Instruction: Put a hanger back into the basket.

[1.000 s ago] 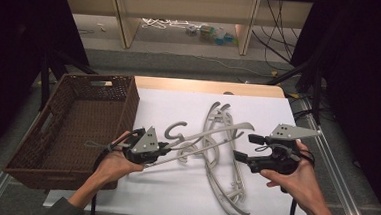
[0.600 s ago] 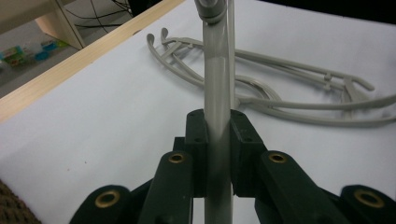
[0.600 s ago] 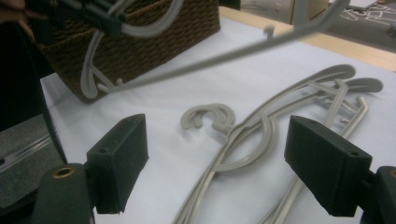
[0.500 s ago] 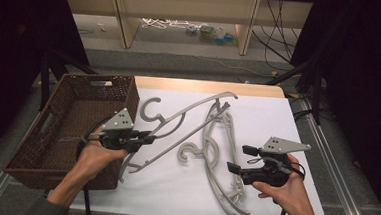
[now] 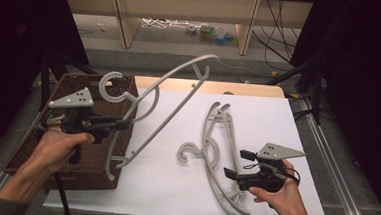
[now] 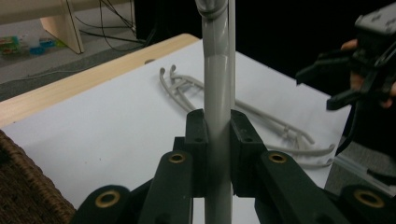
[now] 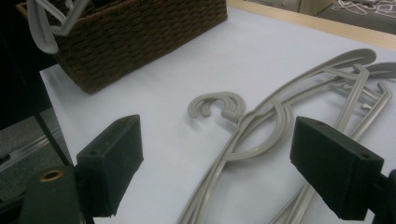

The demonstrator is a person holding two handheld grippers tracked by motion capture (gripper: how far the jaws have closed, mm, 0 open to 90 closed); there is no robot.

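Observation:
My left gripper (image 5: 125,125) is shut on the shoulder of a grey plastic hanger (image 5: 168,111) and holds it in the air, tilted, with its hook over the basket's right wall. In the left gripper view both pads (image 6: 198,135) press on the hanger's arm (image 6: 217,88). More grey hangers (image 5: 216,139) lie tangled on the white sheet. My right gripper (image 5: 233,164) hovers low beside them, open. Its jaws have just been opening wider. In the right gripper view its pads (image 7: 116,154) stand wide apart with the lying hangers (image 7: 261,126) beyond them, untouched.
A brown wicker basket (image 5: 100,157) stands at the left edge of the white sheet (image 5: 173,186). Past the table, low wooden shelves (image 5: 129,18) and cables lie on the floor. Dark stands flank both sides.
My left hand has lifted the hanger off the pile and carried it up and left to the basket. My right hand has sunk a little toward the lying hangers.

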